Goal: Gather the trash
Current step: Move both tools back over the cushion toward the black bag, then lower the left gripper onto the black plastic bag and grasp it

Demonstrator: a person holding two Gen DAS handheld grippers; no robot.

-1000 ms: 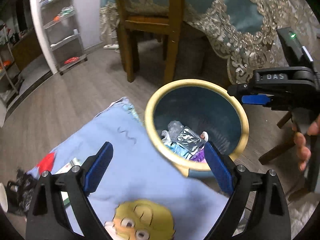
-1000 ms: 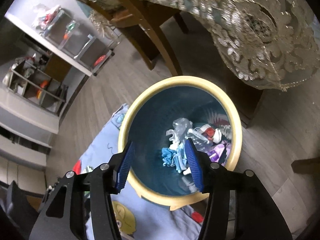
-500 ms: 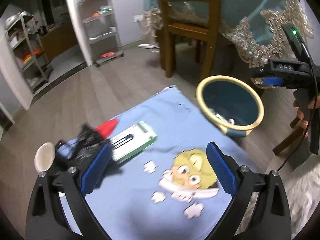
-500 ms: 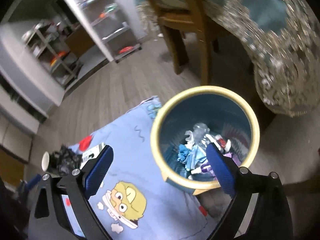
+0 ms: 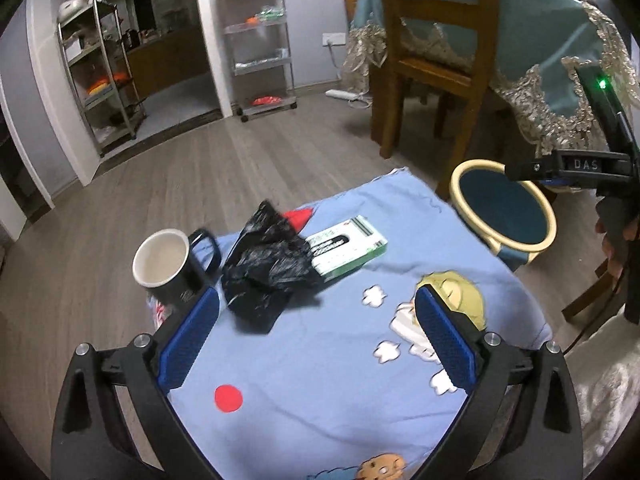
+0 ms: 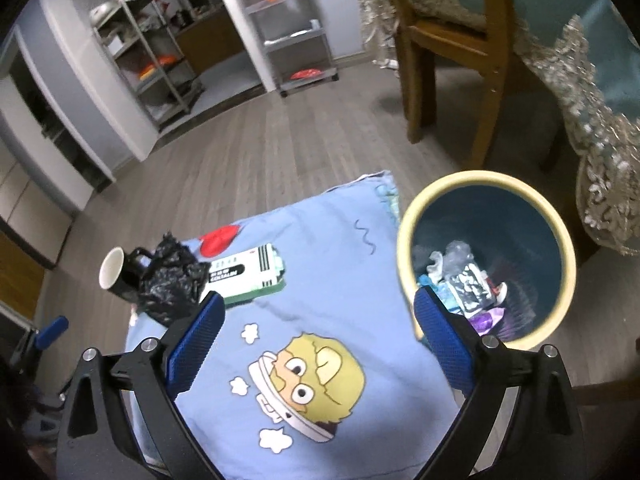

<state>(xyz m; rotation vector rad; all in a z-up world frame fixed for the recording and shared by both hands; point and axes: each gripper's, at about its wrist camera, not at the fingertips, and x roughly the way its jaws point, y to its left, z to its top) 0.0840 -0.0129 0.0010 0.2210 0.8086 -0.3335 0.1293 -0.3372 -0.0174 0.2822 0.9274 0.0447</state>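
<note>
Two pieces of trash are left on the desk (image 5: 320, 420), which is covered by a light blue cartoon cloth: a crumpled black plastic bag (image 5: 268, 268) and a green and white carton (image 5: 346, 246). The bag is seen lying against the near end of the carton and partly over it, just beside a black mug (image 5: 170, 266) at the desk's left edge. The mug is judged not to be trash, so it is probably to be left standing.

The bin (image 6: 486, 256), blue inside with a cream rim, is set on the floor against the desk's right side, low enough that things can be dropped into it from desk height. Wrappers and foil are already seen heaped at its bottom, so part of the collecting is judged done.

The left gripper (image 5: 316, 332) is held spread wide above the cloth with nothing between its blue pads, and it is aimed down toward the bag, which lies just ahead of its left finger. The right gripper (image 6: 320, 338) is likewise spread wide and empty; it is held over the desk's right part, with its right finger seen in front of the bin's rim. In the left wrist view it (image 5: 576, 168) appears above the bin, gripped by a hand (image 5: 616, 248).

The bag is judged the next thing to be taken, being nearest the left gripper; as thin film, it is likely to bunch up when pinched.
</note>
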